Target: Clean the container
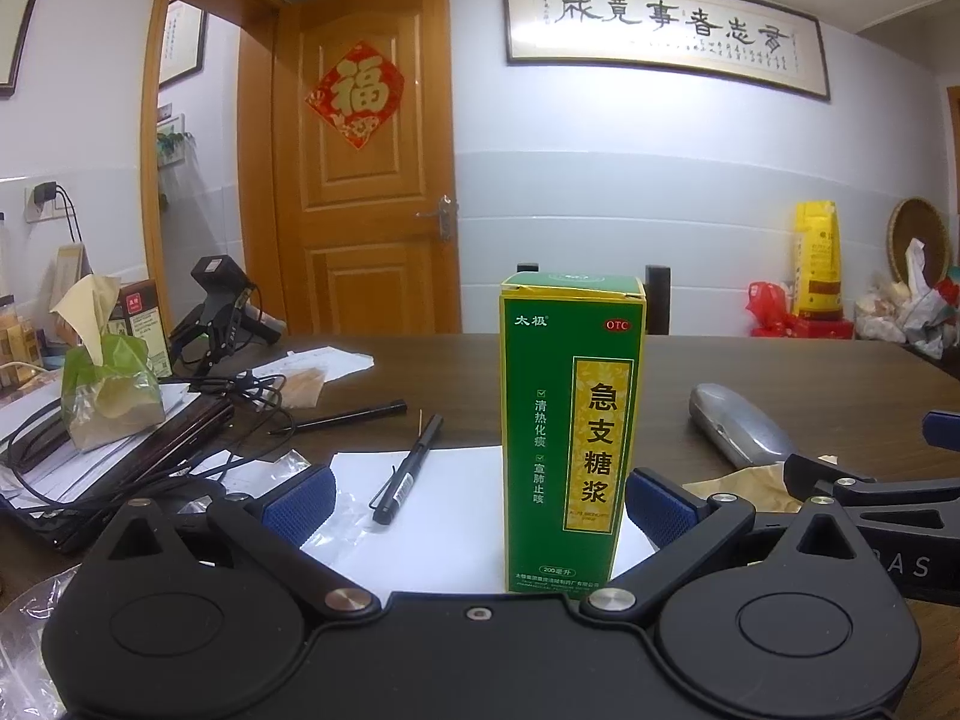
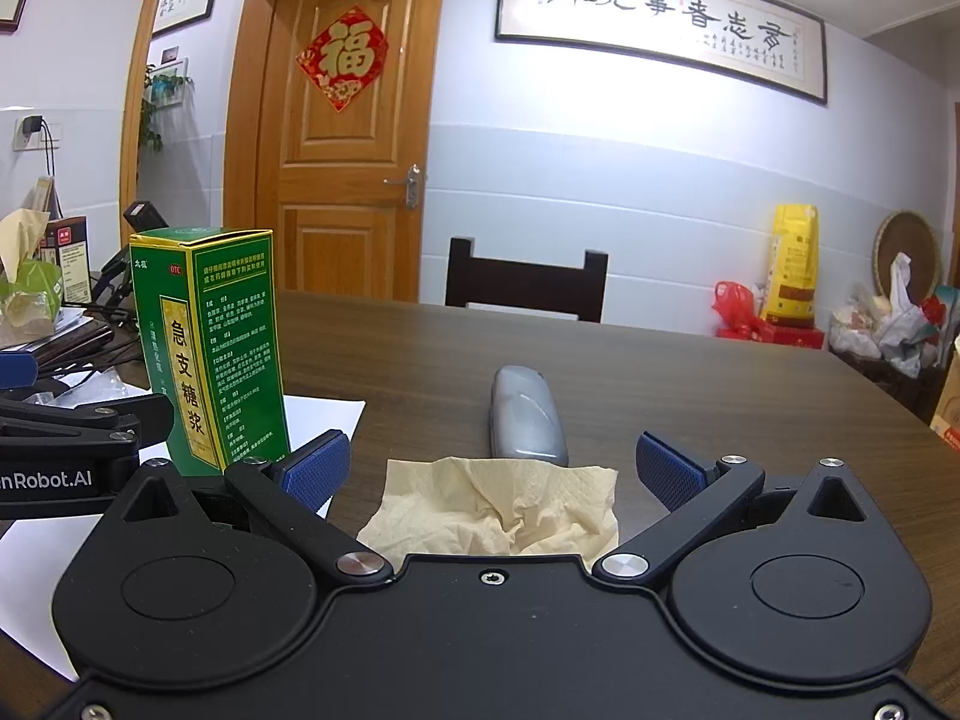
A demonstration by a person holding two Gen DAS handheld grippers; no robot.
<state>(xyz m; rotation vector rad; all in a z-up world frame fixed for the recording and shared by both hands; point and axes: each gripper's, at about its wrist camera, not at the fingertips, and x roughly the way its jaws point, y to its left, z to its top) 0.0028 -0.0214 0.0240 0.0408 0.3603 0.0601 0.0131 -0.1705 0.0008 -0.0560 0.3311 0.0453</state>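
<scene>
Looks like setup: both grippers spread wide, empty. Green box (image 1: 570,432) stands between the left gripper (image 1: 477,495) pads; tissue (image 2: 498,510) lies under the right gripper (image 2: 492,468). Next, I guess: pinch tissue, steady box.

Both views were evenly and brightly lit from a ceiling light above, which washed out the white wall (image 2: 600,120) under the framed calligraphy (image 2: 660,24). Shadows on the worktop (image 2: 720,408) were soft. Fisheye distortion bowed the door (image 1: 360,150) and darkened the corners; focus stayed fairly sharp.
</scene>
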